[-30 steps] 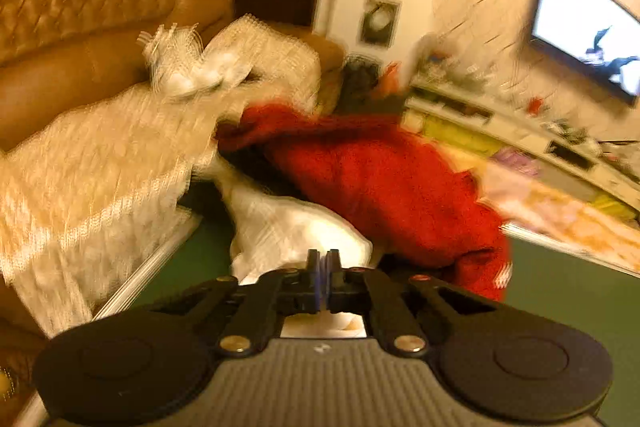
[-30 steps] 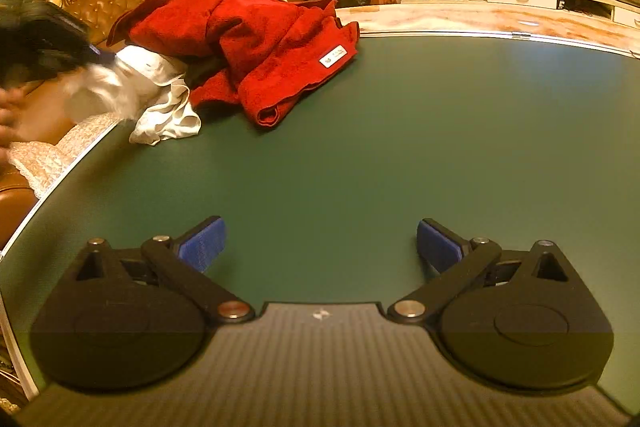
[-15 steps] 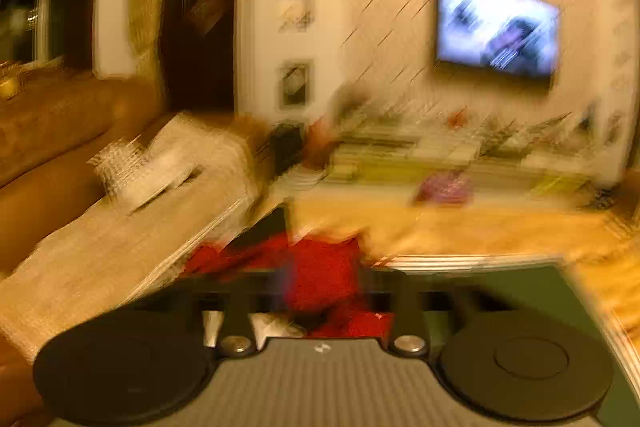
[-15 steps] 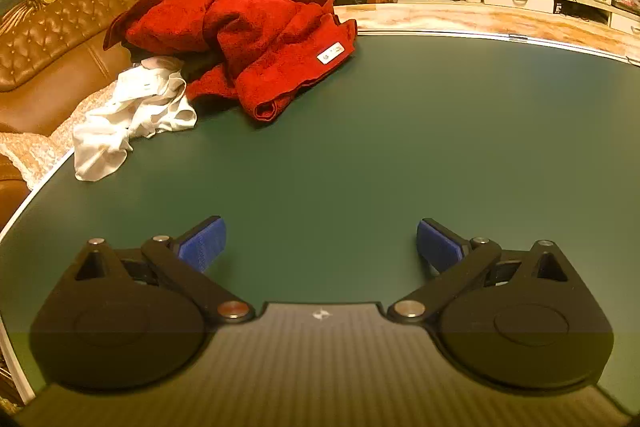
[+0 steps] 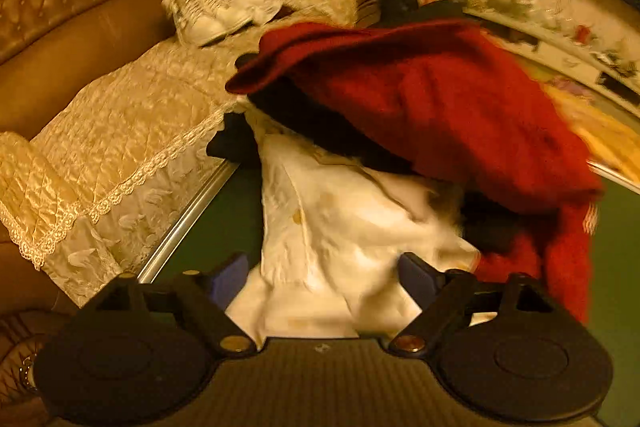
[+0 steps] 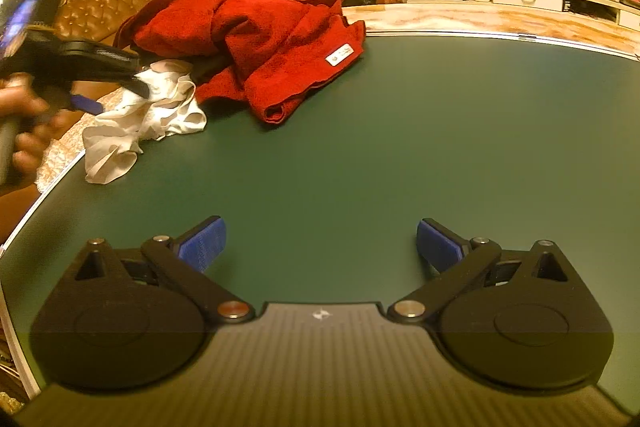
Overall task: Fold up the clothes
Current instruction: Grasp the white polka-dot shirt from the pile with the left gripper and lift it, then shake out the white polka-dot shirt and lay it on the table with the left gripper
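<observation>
I work at a green table (image 6: 400, 155) next to a brown sofa (image 5: 80, 7). The clothes sit in a messy pile at the far left corner. The white cloth (image 5: 340, 227) lies right in front of my left gripper (image 5: 320, 271), which is spread wide around its near edge, holding nothing. My right gripper (image 6: 320, 247) is wide too, empty, well apart from the pile. The red cloth (image 6: 260, 39) covers something dark I cannot make out.
</observation>
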The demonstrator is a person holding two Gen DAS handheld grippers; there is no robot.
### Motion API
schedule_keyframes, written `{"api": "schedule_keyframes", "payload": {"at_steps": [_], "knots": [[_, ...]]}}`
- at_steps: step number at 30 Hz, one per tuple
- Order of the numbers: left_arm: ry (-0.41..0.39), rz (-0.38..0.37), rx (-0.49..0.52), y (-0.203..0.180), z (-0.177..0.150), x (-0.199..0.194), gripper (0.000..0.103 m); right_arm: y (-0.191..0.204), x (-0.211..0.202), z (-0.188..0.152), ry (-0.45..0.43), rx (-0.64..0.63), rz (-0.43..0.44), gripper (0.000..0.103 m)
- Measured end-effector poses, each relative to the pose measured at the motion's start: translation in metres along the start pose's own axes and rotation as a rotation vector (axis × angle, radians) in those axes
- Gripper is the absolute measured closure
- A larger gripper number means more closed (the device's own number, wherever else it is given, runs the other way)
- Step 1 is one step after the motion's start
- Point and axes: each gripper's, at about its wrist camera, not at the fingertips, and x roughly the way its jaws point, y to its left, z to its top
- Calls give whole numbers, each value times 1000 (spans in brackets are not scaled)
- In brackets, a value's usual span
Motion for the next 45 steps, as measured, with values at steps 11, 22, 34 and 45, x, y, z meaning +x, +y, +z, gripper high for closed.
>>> {"api": "schedule_keyframes", "payload": {"at_steps": [11,22,34,45], "knots": [[-65,-65,-24,13,2,-4,94,0,0,0,-1,-1,4,0],[-531,-202,51,-25,106,-252,96,10,1,1,8,-23,-20,0],[-618,-460,202,-154,114,-386,98,-18,-110,-11,-140,44,-46,0],[-112,-610,448,-254,-26,-261,97,-63,-207,-22,-163,91,4,0]]}}
